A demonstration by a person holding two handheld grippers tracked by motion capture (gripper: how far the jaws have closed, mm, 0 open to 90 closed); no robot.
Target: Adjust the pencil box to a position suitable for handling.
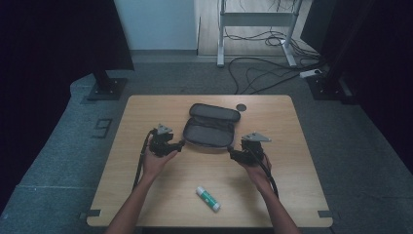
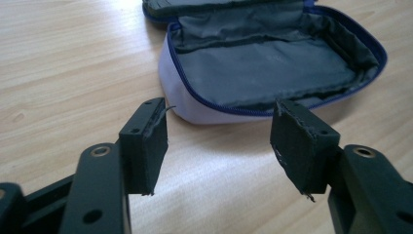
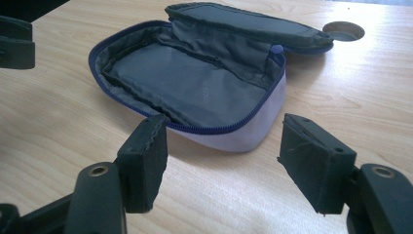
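— High view first: what lies on the desk?

— An open pouch sits at the middle of the wooden top, its lid folded back toward the far edge; a round dark hole is set in the desk just beyond the pouch's right end; a white and green glue stick lies near the front edge, well apart from the pouch.

— And the hands?

— Two forearms come in from the bottom; the left gripper is held just beside the pouch's left near corner, the right gripper just beside its right near corner; each points inward at the pouch; whether either touches it cannot be told from up there.

— Left gripper view, then?

— The left gripper has its two black jaws standing wide apart with only bare desk between them; it grips nothing; the pouch lies just ahead, its pale lilac wall and blue zip facing the jaws, the grey lining showing inside; the tips stop short of the wall.

— Right gripper view?

— The right gripper is likewise spread, nothing between its pads; the pouch sits just ahead, its rounded lilac end between the two tips but a little beyond them, not pinched; the lid lies back behind it, and the hole shows at the far right; part of the other gripper shows dark at the left edge.
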